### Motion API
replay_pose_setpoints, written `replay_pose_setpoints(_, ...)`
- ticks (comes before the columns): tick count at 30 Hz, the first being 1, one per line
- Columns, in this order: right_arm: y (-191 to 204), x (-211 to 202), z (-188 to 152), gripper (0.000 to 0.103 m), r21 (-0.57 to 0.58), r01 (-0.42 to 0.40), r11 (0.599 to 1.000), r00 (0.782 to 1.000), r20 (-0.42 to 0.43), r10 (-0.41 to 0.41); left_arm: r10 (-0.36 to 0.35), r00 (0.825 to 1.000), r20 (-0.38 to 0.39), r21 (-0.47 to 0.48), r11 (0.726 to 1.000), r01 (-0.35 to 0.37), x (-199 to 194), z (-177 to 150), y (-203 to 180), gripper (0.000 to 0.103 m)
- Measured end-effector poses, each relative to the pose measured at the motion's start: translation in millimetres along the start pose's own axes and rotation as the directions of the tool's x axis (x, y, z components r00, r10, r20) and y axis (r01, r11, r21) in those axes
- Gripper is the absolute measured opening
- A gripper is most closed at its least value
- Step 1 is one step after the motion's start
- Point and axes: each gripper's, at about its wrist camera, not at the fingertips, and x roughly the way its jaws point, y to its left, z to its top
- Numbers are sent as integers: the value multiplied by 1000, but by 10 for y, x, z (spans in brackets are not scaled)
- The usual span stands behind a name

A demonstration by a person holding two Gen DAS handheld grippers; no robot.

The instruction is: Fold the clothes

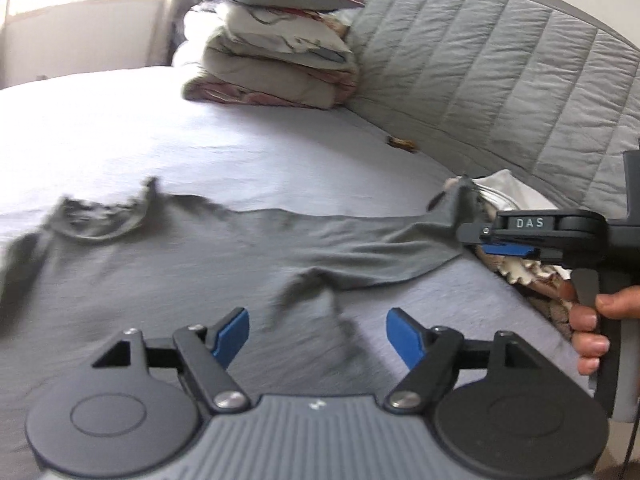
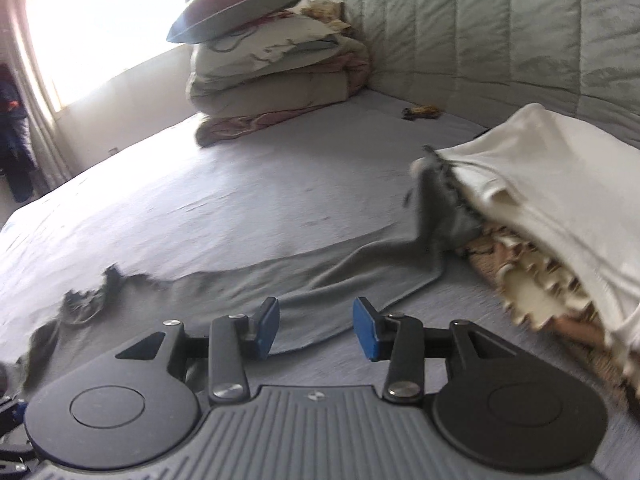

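Jaws of both grippers, left [image 1: 318, 336] and right [image 2: 316, 328], apart and empty above a flat grey cotton T-shirt [image 1: 192, 256] on the lilac-sheeted bed [image 1: 200, 140].

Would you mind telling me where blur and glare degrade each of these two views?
Left wrist view: the grey shirt is smeared by motion blur, and the far left wall is washed out. Right wrist view: the window blows out to white, the white cloth is streaked, and the bed edge bows with fisheye distortion.

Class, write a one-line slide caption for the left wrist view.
Open left gripper above a grey T-shirt spread on the bed; right gripper at its sleeve.
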Motion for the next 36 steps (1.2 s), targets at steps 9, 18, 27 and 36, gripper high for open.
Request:
replay_pose_setpoints(9, 560, -145, -240, 44, -59, -48, 997, 999, -15, 47, 128, 992, 8, 2, 992, -128, -530, -197, 424, 78)
replay_pose_setpoints(18, 1109, -211, -519, 44, -110, -82, 991, 997, -22, 80, 268, 963, 24, -9, 963, -268, -944, -425, 900, 81)
replay_pose_setpoints(27, 1759, -131, -893, 47, -195, -127, 972, 992, -48, 120, 404, 914, 49, -103, 912, -397, -1326, -714, 1487, 85)
replay_pose_setpoints(36, 2426, -67, -1229, 53, -277, -198, 940, 980, -82, 183, 527, 848, 50, -235, 832, -503, -1587, -923, 1996, 91)
